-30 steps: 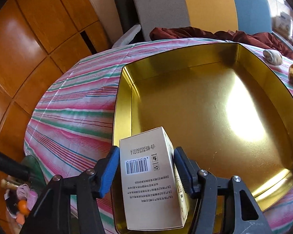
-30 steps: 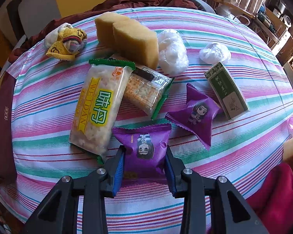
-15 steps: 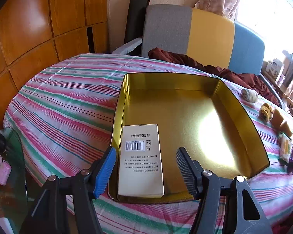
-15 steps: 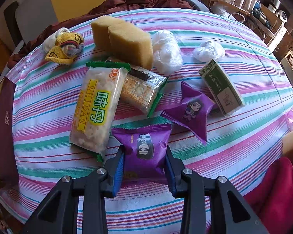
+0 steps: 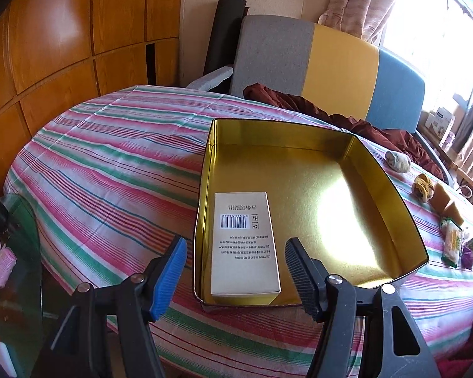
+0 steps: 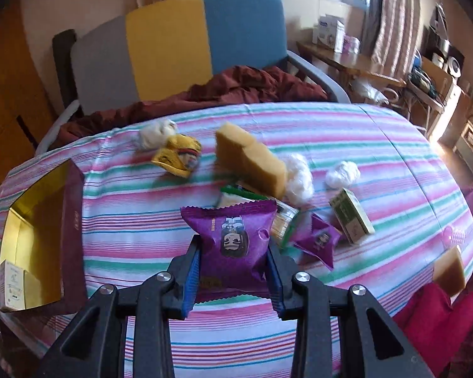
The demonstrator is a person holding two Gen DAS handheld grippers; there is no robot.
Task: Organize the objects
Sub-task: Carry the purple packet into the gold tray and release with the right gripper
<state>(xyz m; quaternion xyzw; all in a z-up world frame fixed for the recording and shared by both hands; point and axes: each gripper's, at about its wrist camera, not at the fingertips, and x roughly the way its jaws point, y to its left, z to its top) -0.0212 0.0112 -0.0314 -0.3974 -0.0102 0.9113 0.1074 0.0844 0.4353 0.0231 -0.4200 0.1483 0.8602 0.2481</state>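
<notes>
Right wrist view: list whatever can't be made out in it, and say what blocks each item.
- Purple snack packet: its lower edge is covered by the right gripper, shut on it.
- Long green-edged snack bag: mostly behind the raised packet.
- Gold tin: cut off by the left edge; its near wall hides part of the floor.
- Cream box inside: print too small.
- Far items: motion-blurred.
</notes>
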